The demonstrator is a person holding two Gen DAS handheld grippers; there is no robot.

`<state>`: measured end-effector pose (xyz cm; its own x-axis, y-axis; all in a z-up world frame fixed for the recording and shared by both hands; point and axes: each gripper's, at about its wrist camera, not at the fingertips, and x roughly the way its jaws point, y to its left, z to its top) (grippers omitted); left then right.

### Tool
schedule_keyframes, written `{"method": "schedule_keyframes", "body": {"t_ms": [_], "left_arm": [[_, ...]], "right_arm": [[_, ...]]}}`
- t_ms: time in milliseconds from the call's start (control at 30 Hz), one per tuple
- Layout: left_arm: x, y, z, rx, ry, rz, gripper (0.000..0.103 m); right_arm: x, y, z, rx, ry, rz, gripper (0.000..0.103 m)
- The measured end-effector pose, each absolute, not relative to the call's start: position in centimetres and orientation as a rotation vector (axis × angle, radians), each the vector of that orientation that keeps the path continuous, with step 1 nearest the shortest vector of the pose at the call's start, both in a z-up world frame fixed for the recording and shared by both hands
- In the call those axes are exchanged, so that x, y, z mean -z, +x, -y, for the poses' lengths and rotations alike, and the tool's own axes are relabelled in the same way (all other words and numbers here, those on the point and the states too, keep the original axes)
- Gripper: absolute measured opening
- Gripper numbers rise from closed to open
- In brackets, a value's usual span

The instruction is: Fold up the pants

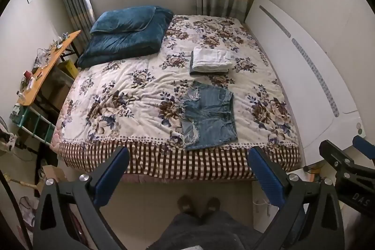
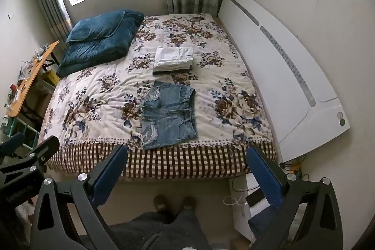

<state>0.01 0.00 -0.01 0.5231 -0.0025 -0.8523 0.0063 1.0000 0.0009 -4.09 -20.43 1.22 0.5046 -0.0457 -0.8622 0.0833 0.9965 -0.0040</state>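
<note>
While both grippers are held back from the near edge of the bed (image 1: 98, 157), neither one touches any fabric. The left gripper (image 1: 187, 173) has its two blue-padded fingers (image 1: 113, 173) spread wide apart, with nothing between them. The right gripper (image 2: 187, 173) stands the same way, fingers (image 2: 264, 177) wide apart and empty; in the left wrist view, part of its black frame shows just beside the left gripper's right finger. The denim shorts (image 1: 208, 117) lie flat and unfolded on the floral bedspread (image 1: 131, 95), ahead of the fingertips and beyond them, near the bed's front edge. In the left wrist view the shorts sit ahead of the gap between the fingers, closer to the right finger; in the right wrist view they sit ahead of the gap, closer to the left finger. The waistband faces the right-finger side and the frayed leg openings face the left-finger side. A folded stack of white clothes (image 1: 211, 61) on a dark layer rests farther ahead, just beyond the shorts and apart from them. A dark blue quilt with a pillow (image 1: 126, 34) on it lies well ahead and off to the left-finger side. A white headboard (image 1: 304, 76) stands along the right-finger side of the bed. An orange table (image 1: 44, 69) stands off to the left-finger side. The person's feet (image 1: 199, 203) show below the gap between the fingers.
</note>
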Motion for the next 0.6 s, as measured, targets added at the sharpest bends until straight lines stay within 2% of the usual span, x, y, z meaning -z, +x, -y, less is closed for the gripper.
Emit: {"method": "schedule_keyframes", "body": {"t_ms": [600], "left_arm": [[-0.4, 0.0, 0.5, 0.008, -0.005, -1.007, 0.103]], "right_arm": [[-2.3, -3.6, 20.3, 0.07, 0.041, -1.025, 0.103]]}}
